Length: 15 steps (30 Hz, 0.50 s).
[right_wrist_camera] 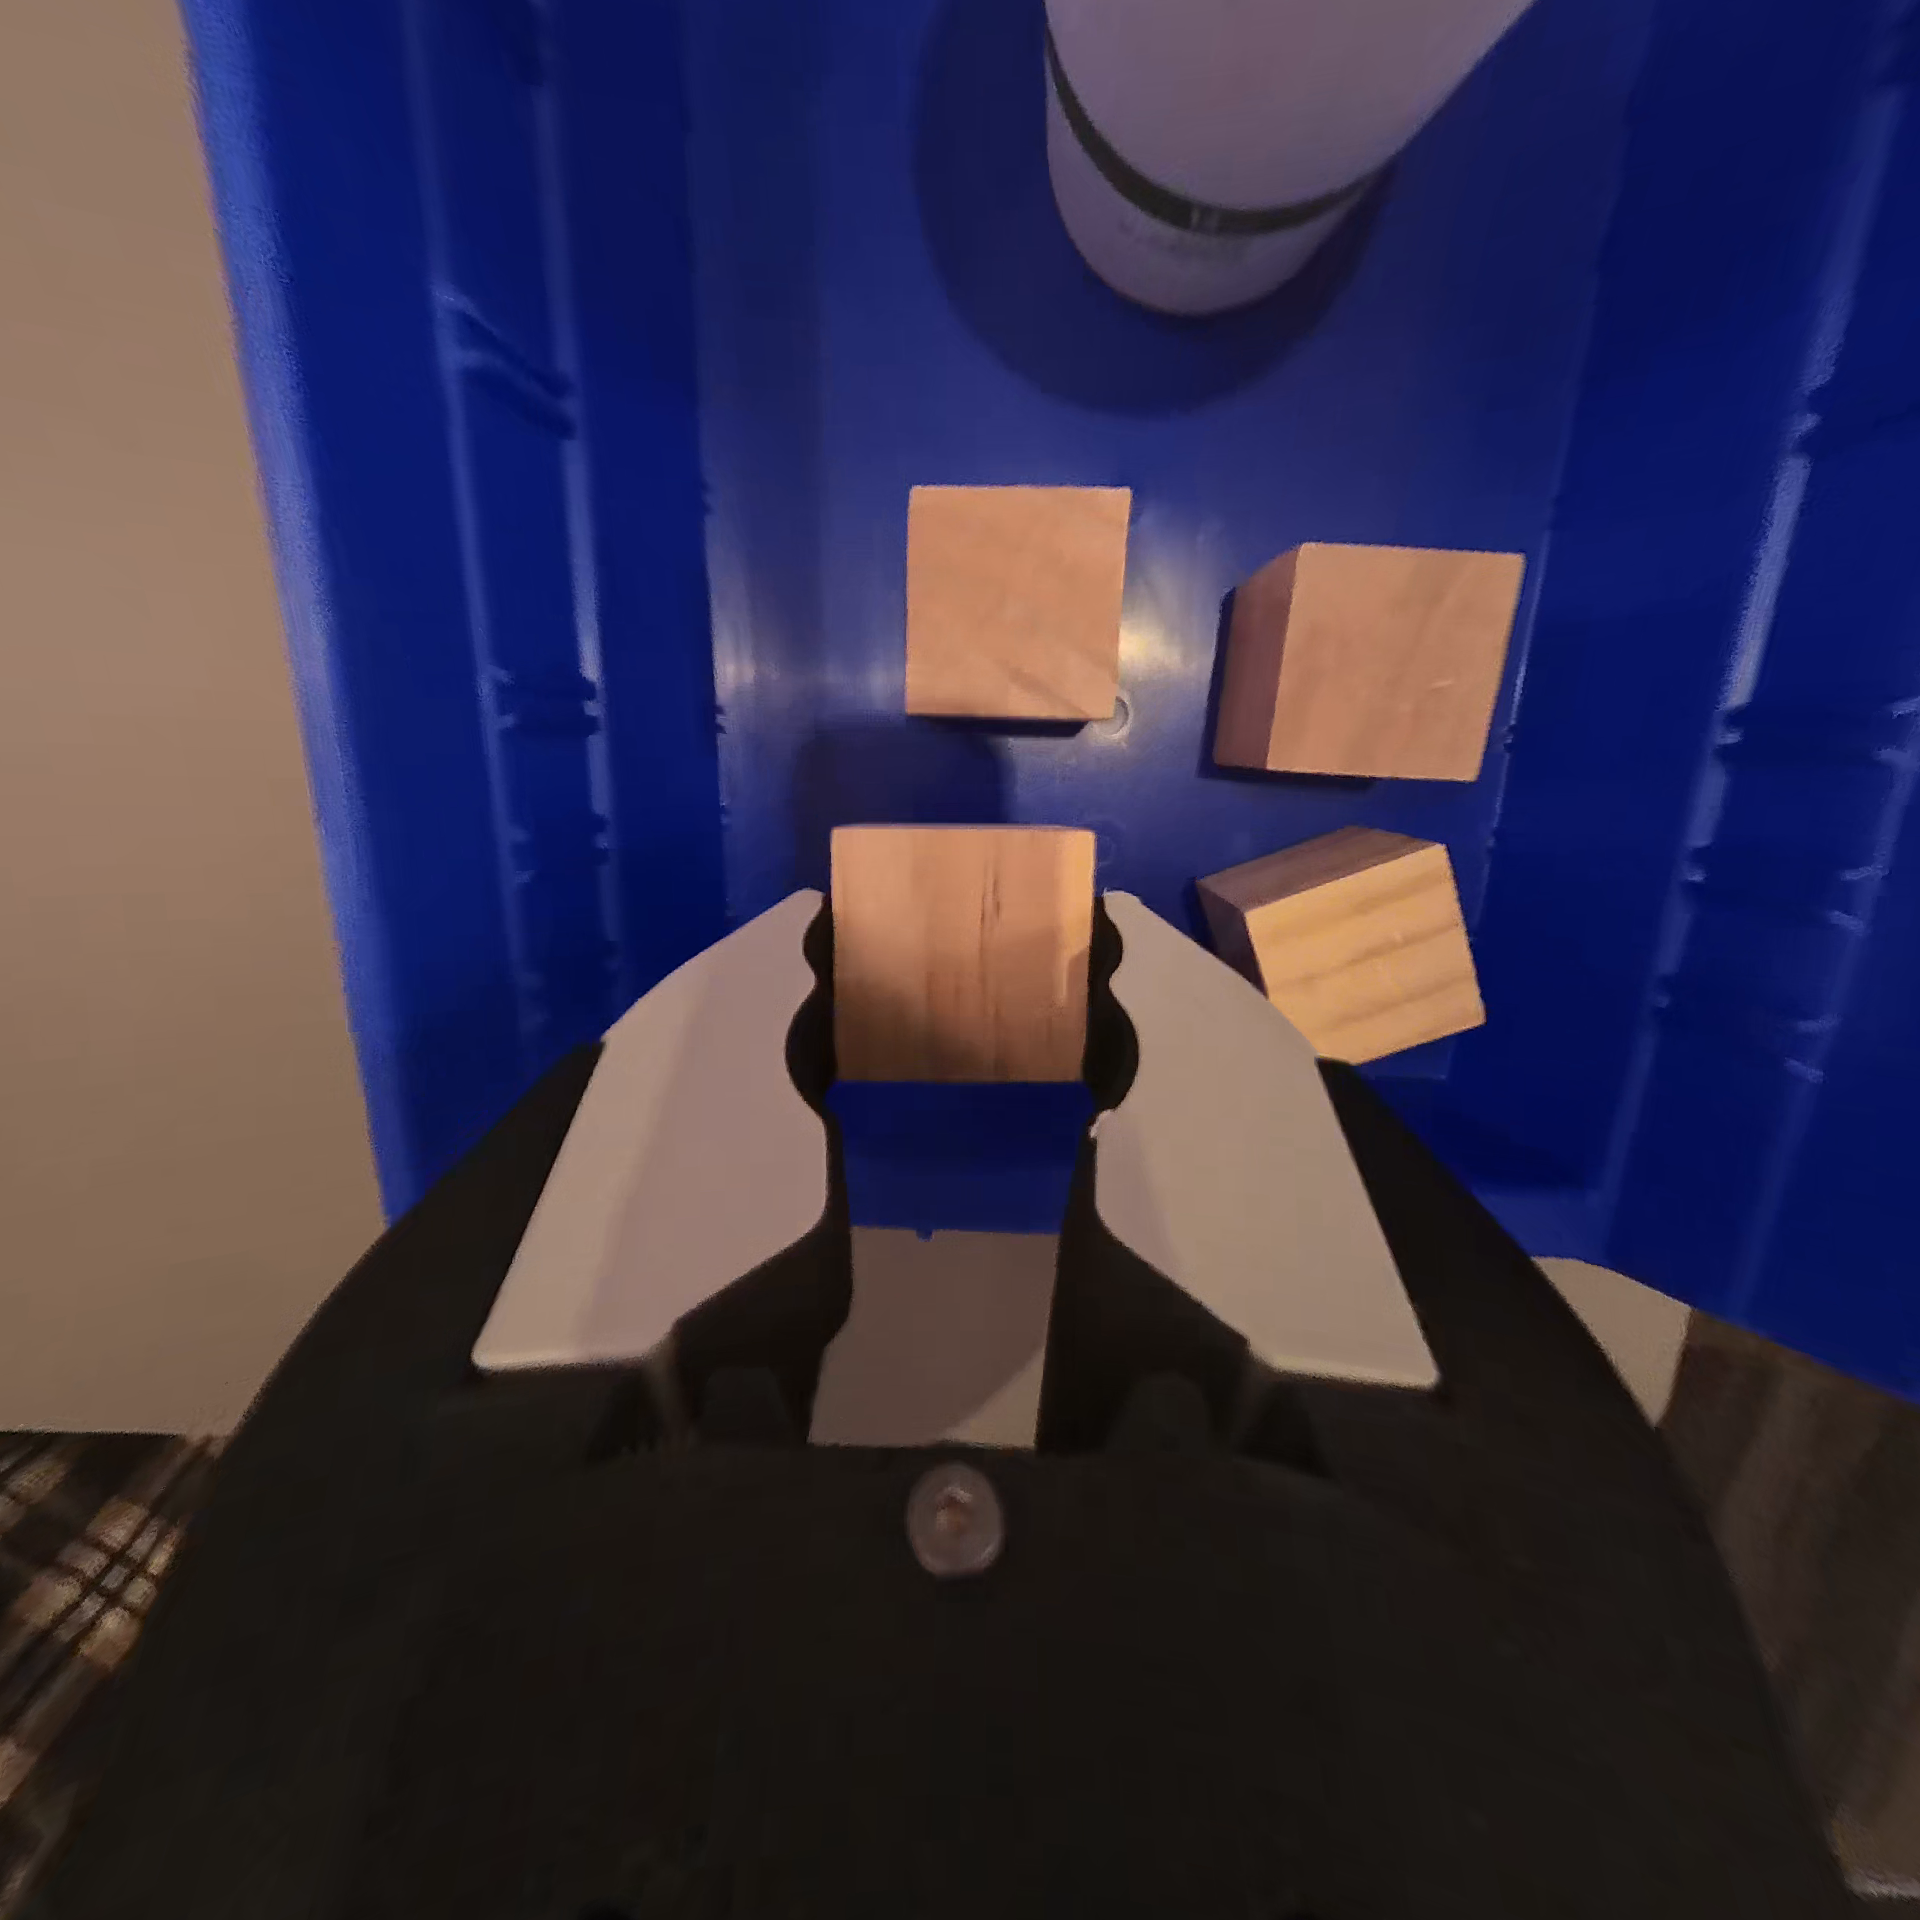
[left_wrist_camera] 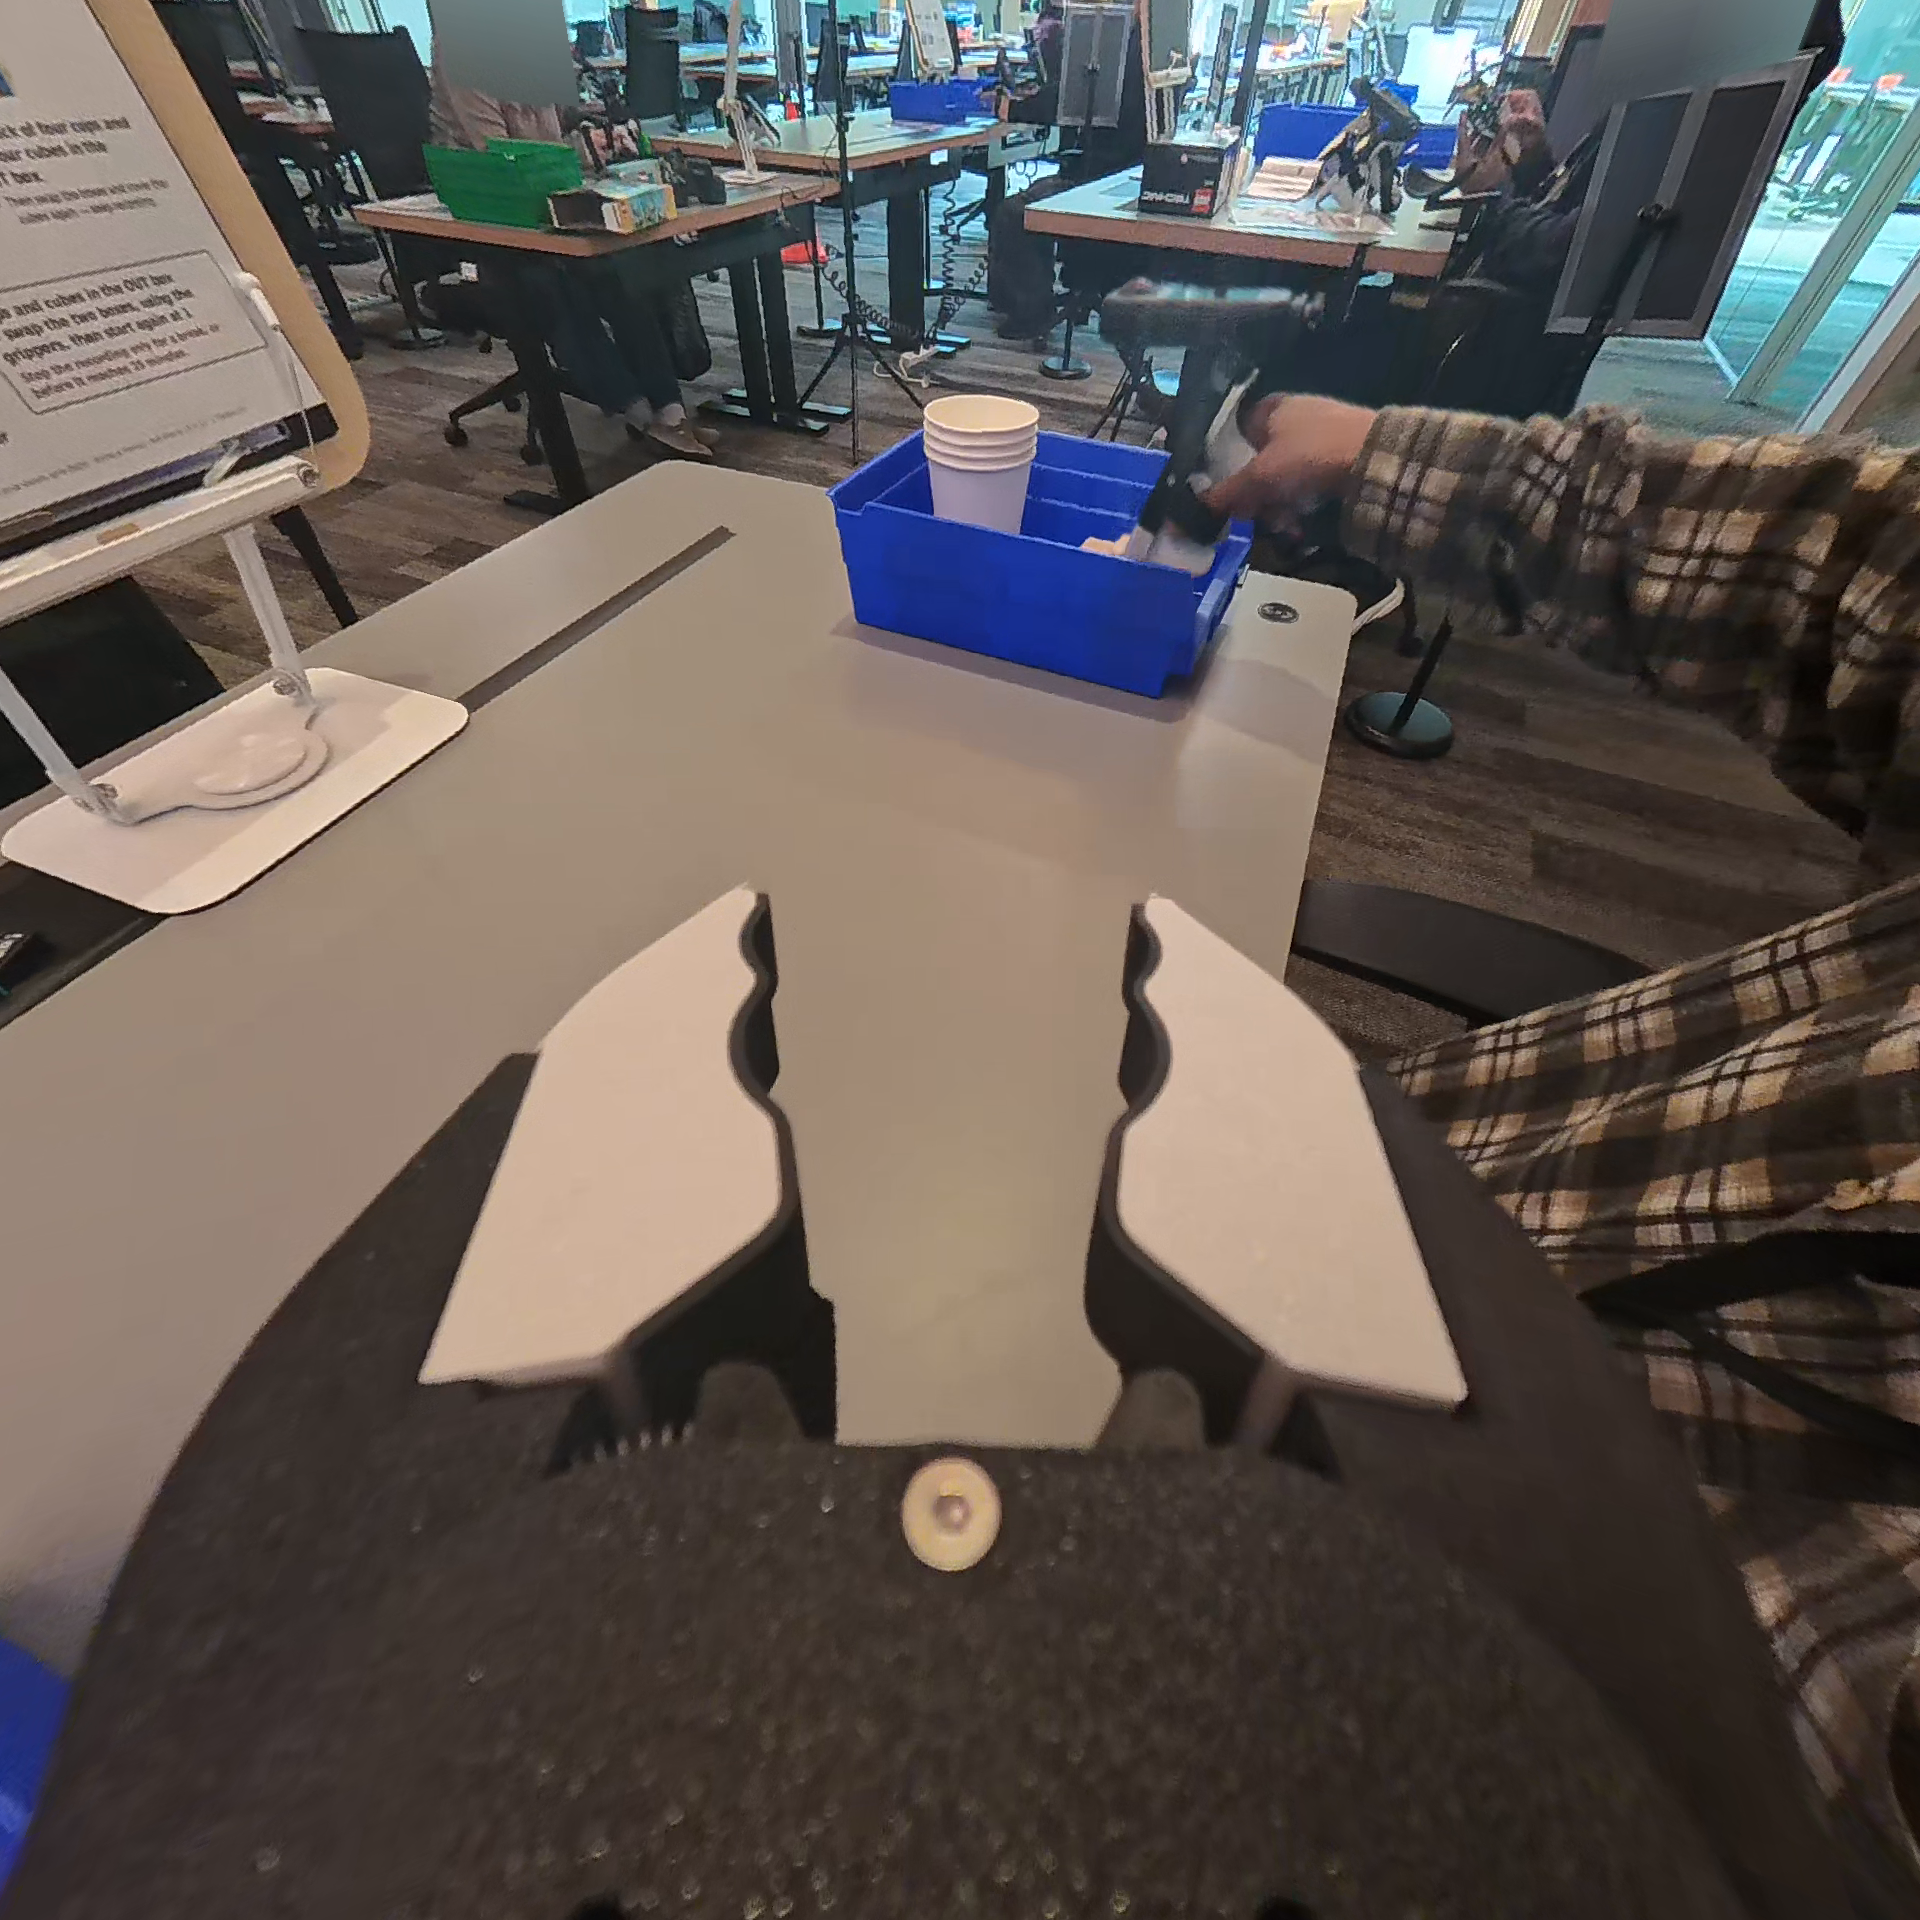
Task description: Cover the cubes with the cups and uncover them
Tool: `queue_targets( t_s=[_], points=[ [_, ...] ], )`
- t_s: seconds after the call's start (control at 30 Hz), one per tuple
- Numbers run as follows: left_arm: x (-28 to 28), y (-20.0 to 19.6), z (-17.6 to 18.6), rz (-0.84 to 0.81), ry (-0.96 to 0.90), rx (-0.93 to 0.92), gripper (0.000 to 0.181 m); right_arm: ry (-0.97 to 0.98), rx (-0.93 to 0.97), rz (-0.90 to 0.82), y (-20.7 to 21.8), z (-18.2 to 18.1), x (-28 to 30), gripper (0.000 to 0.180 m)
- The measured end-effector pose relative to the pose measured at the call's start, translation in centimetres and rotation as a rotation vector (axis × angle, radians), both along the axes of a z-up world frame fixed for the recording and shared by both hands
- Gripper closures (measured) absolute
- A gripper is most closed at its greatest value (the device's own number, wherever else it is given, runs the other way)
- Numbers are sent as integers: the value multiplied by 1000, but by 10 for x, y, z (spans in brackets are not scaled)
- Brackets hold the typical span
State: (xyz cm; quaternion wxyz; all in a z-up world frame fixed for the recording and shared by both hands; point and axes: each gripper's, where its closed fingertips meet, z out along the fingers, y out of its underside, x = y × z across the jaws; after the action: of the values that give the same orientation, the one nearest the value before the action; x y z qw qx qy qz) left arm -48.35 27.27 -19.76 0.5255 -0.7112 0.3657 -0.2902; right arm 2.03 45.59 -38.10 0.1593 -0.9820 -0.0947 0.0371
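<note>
A blue bin point(left_wrist_camera: 1018, 613) stands at the far right of the grey table point(left_wrist_camera: 623, 831). It holds a stack of white paper cups point(left_wrist_camera: 980, 457) and several wooden cubes. In the right wrist view my right gripper point(right_wrist_camera: 963, 899) reaches down into the bin point(right_wrist_camera: 520, 623) and is shut on the near-left cube point(right_wrist_camera: 961, 956). Three more cubes lie loose on the bin floor: one behind point(right_wrist_camera: 1016, 603), one at the back right point(right_wrist_camera: 1371, 660), one at the right point(right_wrist_camera: 1351, 945). The cup stack point(right_wrist_camera: 1205, 156) stands beyond them. My left gripper point(left_wrist_camera: 948, 904) is open and empty above the table, well short of the bin.
A white stand point(left_wrist_camera: 208, 769) holding a printed sheet point(left_wrist_camera: 125, 260) sits at the table's left. A person's plaid sleeve point(left_wrist_camera: 1662, 582) reaches to the right gripper point(left_wrist_camera: 1179, 530) in the bin. A black chair point(left_wrist_camera: 1455, 956) is off the table's right edge. Something blue point(left_wrist_camera: 26, 1725) shows at lower left.
</note>
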Motion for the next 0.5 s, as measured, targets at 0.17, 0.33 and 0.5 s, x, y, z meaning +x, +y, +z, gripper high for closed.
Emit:
queue_targets(
  t_s=[0.17,0.33,0.5],
  points=[
    [-5,3,1,7,-19,-5,117,-11,-34,-43,-1,-19,3,134],
    [-6,1,2,6,-18,0,117,-54,-79,-41,-4,-34,4,135],
    [-6,0,3,7,-22,3,117,-69,-98,-8,-5,-30,0,110]
  ],
)
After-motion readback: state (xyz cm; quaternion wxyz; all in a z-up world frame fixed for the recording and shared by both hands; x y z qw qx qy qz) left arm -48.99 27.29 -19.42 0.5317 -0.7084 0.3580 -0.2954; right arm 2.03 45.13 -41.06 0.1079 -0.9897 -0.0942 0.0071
